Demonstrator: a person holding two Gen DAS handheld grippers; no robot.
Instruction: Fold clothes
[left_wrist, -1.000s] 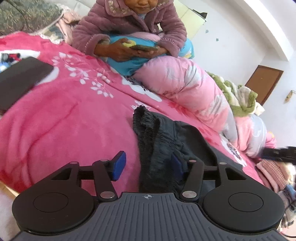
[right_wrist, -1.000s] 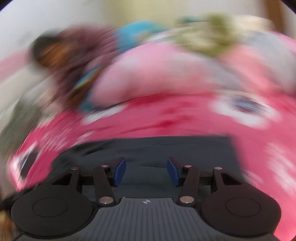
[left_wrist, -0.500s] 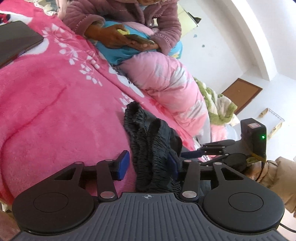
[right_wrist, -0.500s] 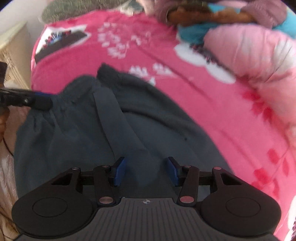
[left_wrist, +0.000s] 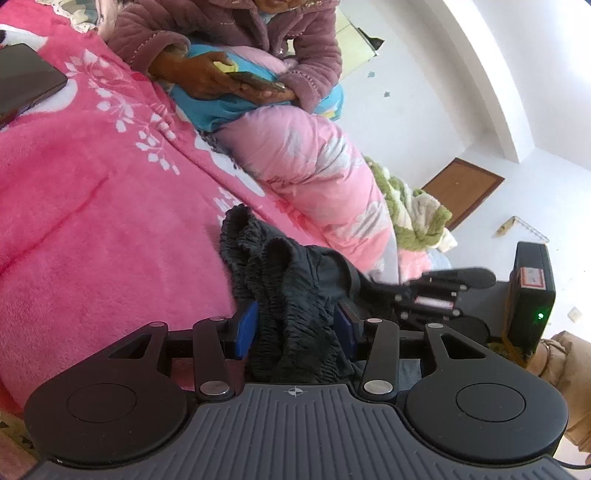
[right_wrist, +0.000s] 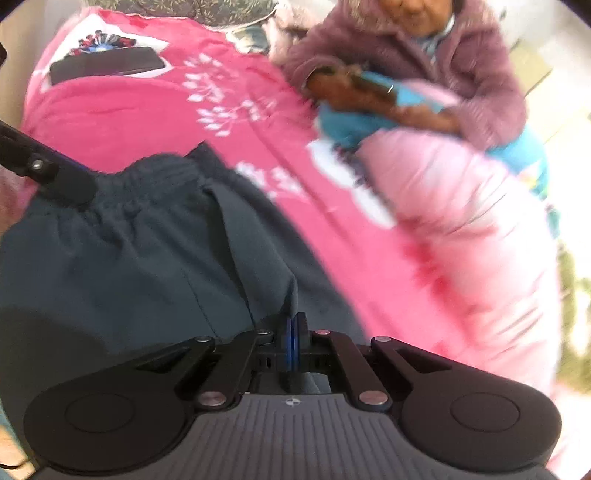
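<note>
Dark grey-green trousers with a gathered elastic waistband: laid on a bright pink fleece blanket with white leaf print, near its front edge.

Surface and room: the blanket is spread over a bed. A flat black rectangular device is lain on it towards the far corner. A pale pink padded quilt is heaped along the far side, with a green-and-cream fluffy throw beyond it. A seated person in a mauve quilted jacket is seen behind the quilt, a phone held in both hands. White walls and a brown wooden door are recorded in the background.

Left gripper: jaws are part closed on the bunched waistband, the blue pads pressed against the fabric on either side.

Right gripper: jaws are pressed fully together, a thin fold of the trouser cloth being pinched between the pads.

View differences: the door, the walls and the throw are clear only in the left wrist view, where the right gripper is also seen at the right, with a green light on its black box. The flattened body of the trousers and the printed picture panel by the black device are shown only in the right wrist view, which is blurred.
</note>
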